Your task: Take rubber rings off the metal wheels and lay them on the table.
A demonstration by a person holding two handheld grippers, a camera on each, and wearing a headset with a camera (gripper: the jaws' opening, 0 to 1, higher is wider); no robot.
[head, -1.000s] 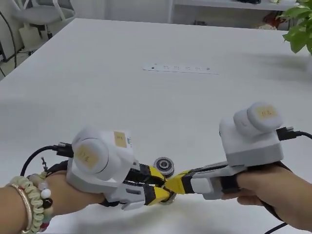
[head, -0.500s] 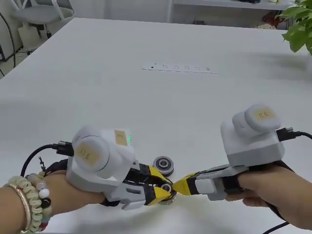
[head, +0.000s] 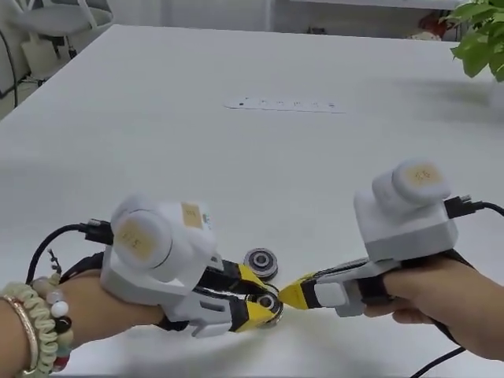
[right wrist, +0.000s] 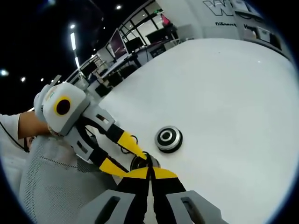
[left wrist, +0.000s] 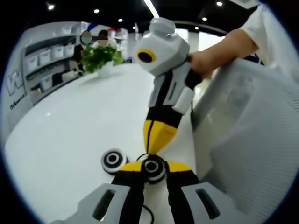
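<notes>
A small metal wheel [head: 268,303] with a black rubber ring [left wrist: 152,159] is clamped between the yellow tips of my left gripper [head: 264,304], just above the white table [head: 236,157]. From the right, my right gripper [head: 285,296] has its jaws shut at the wheel's edge, pinching the ring. In the left gripper view the wheel [left wrist: 153,169] sits between my left gripper's jaws [left wrist: 153,167]. In the right gripper view my right gripper [right wrist: 149,171] meets the wheel [right wrist: 142,162]. A second wheel [head: 261,262] with its ring on lies flat on the table just behind.
A flat white strip [head: 283,104] lies on the far middle of the table. Green plant leaves [head: 480,39] hang over the back right corner. A chair [head: 47,20] stands beyond the far left edge. Cables trail from both grippers near the front edge.
The right gripper's tips have shifted slightly to the right at the wheel's edge. The left gripper keeps its hold on the wheel. The head view has tilted a little.
</notes>
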